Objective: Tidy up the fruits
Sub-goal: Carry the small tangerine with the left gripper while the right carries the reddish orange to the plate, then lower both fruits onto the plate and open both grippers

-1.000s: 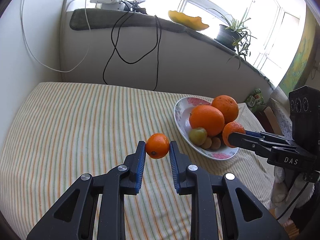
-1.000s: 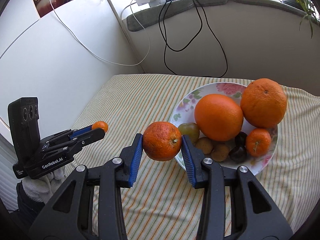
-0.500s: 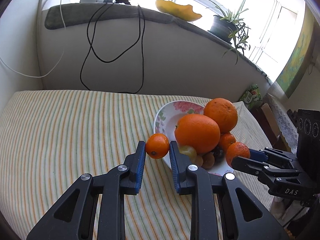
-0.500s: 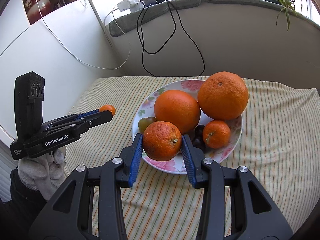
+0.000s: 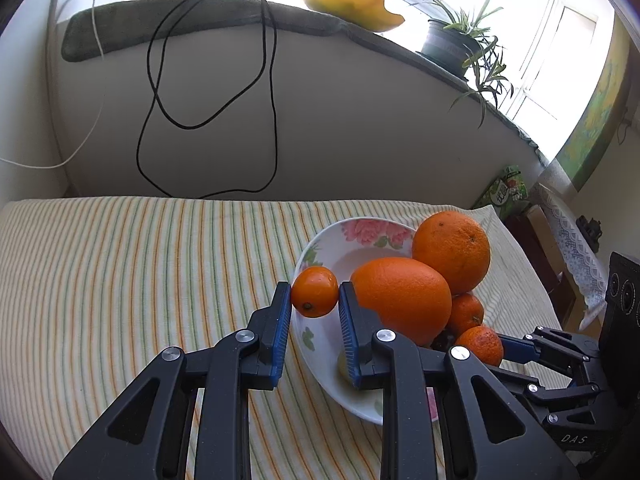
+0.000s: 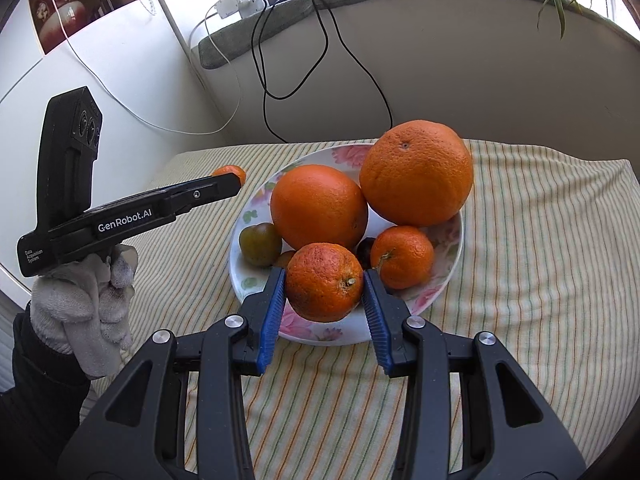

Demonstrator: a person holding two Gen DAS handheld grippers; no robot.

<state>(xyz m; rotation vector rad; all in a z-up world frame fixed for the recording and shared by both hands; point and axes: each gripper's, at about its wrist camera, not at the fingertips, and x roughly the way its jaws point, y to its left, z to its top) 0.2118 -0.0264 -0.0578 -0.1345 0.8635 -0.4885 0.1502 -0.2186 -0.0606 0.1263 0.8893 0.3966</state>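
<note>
showing, in the left wrist view, the left gripper clenched on a small mandarin at the plate rim's near-left edge; in the right wrist view, the right gripper grasping a blotchy orange over the plate's front, both fruits poised above it.

Sunlit window above grey sill

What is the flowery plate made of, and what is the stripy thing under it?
The flowery plate looks like glazed ceramic, maybe melamine: it is white, smooth and shiny with printed pink flowers. The stripy cover looks like woven cotton cloth: it is matte, with a fine ribbed weave, and it sags in soft folds at the edge.
</note>
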